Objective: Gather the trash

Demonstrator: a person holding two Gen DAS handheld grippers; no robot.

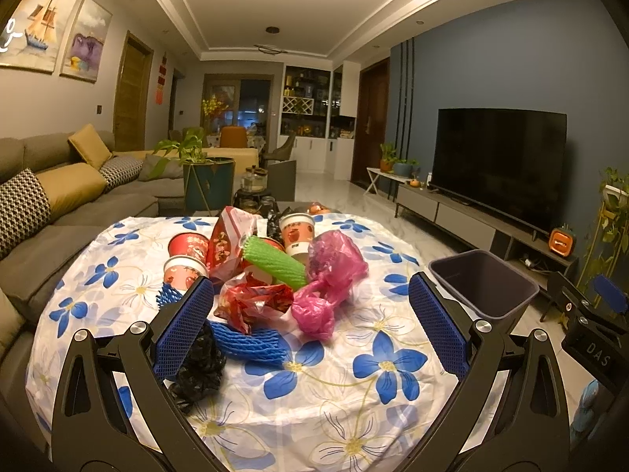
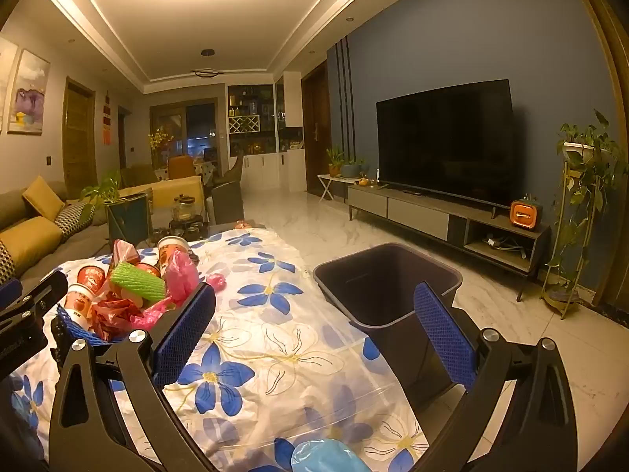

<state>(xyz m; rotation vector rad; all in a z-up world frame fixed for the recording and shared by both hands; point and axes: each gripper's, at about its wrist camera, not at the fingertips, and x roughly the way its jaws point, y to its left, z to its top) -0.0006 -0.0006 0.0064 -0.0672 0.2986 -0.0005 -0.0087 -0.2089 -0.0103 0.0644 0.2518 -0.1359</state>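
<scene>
1. Left claw (image 1: 310, 322): fingers wide apart, empty, facing the trash pile (image 1: 267, 271) on the floral desk (image 1: 354, 393).
2. Right claw (image 2: 314, 338): spread wide, empty, aimed toward the bin (image 2: 387, 279) off the desk's right edge.
3. Risk: the pink bag (image 1: 334, 275) and green foam net (image 1: 275, 261) overlap; a grab may drag neighbours, toppling the paper cups (image 1: 184, 271).
4. Risk: light wrappers could slip and miss the bin.

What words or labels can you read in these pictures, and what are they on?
"DAS": on the black body of the right tongs, seen from the left wrist.
Red paper cups: print too blurred to read.
Red snack wrapper: large characters, unreadable.
Red wall hangings: too small.
</scene>
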